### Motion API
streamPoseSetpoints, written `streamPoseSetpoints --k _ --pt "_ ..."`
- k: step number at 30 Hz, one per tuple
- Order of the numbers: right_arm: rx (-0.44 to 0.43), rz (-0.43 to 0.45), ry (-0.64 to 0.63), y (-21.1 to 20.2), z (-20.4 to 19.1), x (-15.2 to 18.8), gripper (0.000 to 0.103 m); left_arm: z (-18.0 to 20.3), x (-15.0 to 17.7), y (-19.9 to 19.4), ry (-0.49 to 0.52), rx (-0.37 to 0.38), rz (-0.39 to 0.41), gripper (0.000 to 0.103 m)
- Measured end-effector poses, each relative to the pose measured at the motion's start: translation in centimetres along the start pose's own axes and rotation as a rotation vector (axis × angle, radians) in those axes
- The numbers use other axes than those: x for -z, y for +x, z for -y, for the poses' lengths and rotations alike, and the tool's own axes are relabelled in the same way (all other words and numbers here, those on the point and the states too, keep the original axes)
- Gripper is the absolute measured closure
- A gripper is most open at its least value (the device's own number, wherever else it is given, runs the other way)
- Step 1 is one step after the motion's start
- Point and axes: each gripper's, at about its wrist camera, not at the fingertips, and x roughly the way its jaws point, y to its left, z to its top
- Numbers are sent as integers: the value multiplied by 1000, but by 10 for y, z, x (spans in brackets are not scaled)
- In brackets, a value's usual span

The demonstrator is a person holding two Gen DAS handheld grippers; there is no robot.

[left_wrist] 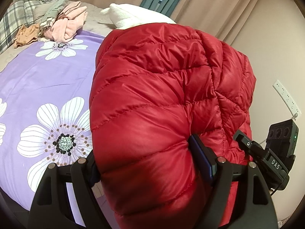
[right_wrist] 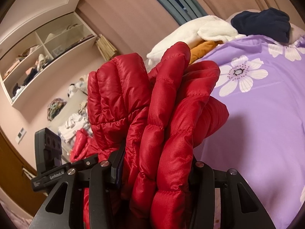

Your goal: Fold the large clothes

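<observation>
A puffy red quilted jacket (left_wrist: 162, 87) is lifted over the purple flowered bedspread (left_wrist: 47, 80). My left gripper (left_wrist: 146, 164) is shut on a thick padded fold of it, which bulges between the two fingers and hides the tips. In the right wrist view the same red jacket (right_wrist: 162, 114) stands bunched in several layers, and my right gripper (right_wrist: 156, 171) is shut on that bundle. The other gripper shows in each view at the edge: the right gripper (left_wrist: 266, 152) at lower right, the left gripper (right_wrist: 57, 164) at lower left.
A heap of pink, plaid and tan clothes (left_wrist: 55, 24) lies at the bed's far left. A white fleece (right_wrist: 192, 36), an orange garment (right_wrist: 202, 49) and a dark navy one (right_wrist: 261, 22) lie at the far end. Wall shelves (right_wrist: 43, 53) and curtains stand behind.
</observation>
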Motion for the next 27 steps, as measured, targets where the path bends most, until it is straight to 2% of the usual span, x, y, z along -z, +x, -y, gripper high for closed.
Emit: streamPoseSetpoints --k 27 --pt "1 -25 -9 22 -15 -5 55 -2 0 -2 -39 6 -3 23"
